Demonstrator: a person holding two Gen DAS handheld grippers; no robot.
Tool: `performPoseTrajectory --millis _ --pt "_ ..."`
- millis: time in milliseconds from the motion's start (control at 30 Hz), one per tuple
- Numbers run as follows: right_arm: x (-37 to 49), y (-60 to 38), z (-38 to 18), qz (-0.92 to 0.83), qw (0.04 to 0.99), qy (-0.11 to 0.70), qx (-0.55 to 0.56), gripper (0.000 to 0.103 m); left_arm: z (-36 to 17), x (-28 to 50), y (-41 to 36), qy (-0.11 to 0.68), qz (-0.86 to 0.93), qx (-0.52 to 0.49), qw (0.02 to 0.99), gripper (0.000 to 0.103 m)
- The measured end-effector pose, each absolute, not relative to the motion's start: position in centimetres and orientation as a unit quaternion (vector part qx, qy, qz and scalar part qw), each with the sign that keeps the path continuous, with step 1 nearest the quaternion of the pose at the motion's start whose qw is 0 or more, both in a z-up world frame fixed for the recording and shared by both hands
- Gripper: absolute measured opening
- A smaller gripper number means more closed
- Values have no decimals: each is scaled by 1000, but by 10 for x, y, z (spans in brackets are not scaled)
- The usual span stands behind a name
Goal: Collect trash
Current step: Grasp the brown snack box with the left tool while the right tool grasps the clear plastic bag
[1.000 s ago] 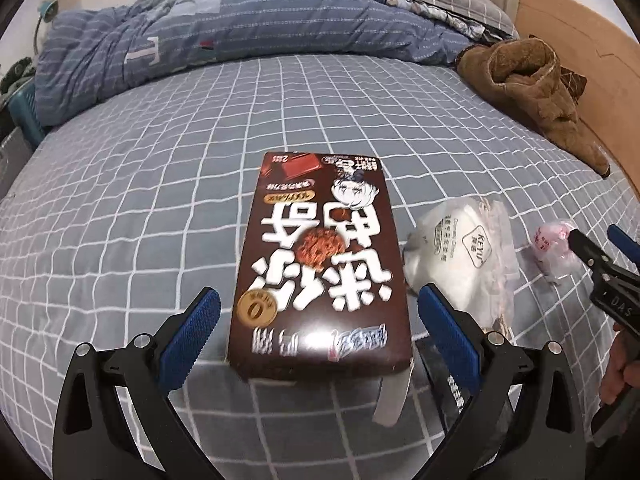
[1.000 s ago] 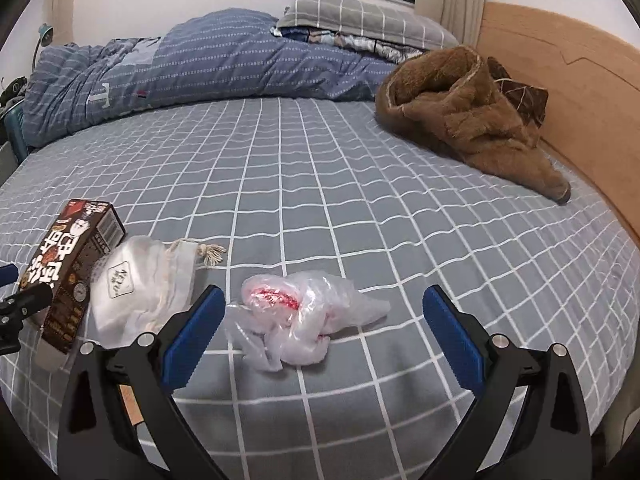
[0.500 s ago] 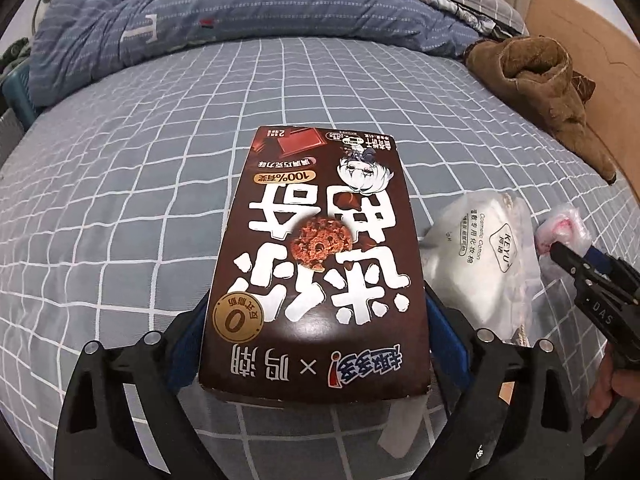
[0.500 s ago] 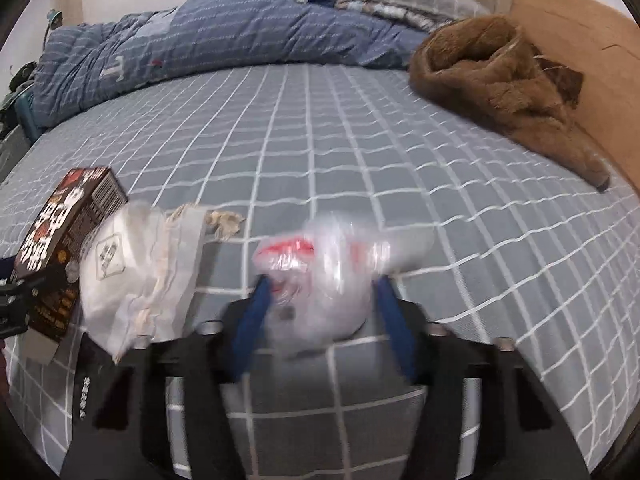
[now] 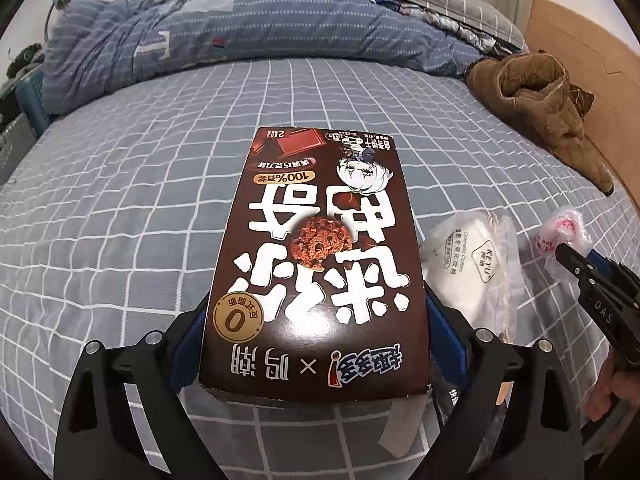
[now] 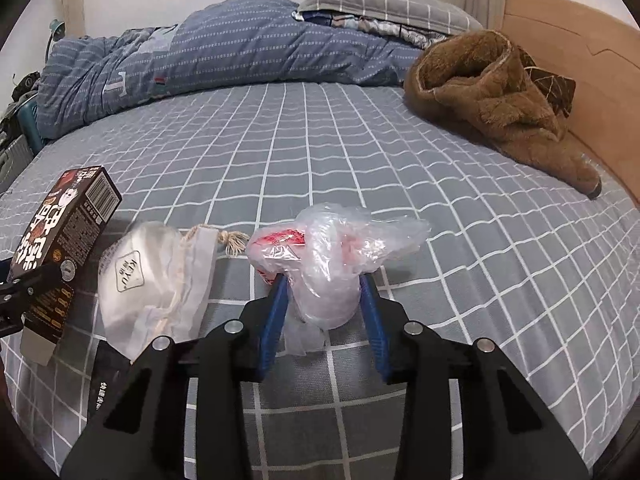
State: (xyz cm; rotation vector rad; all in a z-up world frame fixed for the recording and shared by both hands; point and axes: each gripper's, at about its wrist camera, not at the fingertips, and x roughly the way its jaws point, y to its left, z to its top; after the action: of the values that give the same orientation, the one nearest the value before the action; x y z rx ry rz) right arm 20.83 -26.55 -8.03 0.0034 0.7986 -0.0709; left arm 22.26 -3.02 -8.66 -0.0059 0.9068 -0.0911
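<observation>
A brown cookie box (image 5: pixel 320 248) sits between the blue pads of my left gripper (image 5: pixel 316 320), which is shut on its near end; in the right wrist view the box (image 6: pixel 60 236) tilts up off the bed. My right gripper (image 6: pixel 323 286) has its jaws closing on a crumpled clear plastic bag (image 6: pixel 332 248) with red print, and both pads press its sides. From the left wrist view the same bag (image 5: pixel 560 232) shows at the tip of the right gripper (image 5: pixel 572 254). A white KEYU pouch (image 6: pixel 152 280) lies on the bed between box and bag.
The grey checked bedsheet (image 6: pixel 400 184) stretches ahead. A blue duvet (image 6: pixel 224 52) and pillow (image 6: pixel 384 0) are piled at the back, and a brown fleece garment (image 6: pixel 492 96) lies by the wooden headboard (image 6: pixel 580 52). A black packet (image 6: pixel 104 384) lies under the pouch.
My left gripper moved in around the box and closed on it. My right gripper went from wide open to closed on the plastic bag, which now bulges up between the pads.
</observation>
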Motion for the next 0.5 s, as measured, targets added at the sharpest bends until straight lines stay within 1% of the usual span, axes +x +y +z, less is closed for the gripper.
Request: performPoseTrajectory --millis 500 --pt "160 -244 -45 -32 932 361 -6 36 -56 173 -30 422 -44 -8 905 89"
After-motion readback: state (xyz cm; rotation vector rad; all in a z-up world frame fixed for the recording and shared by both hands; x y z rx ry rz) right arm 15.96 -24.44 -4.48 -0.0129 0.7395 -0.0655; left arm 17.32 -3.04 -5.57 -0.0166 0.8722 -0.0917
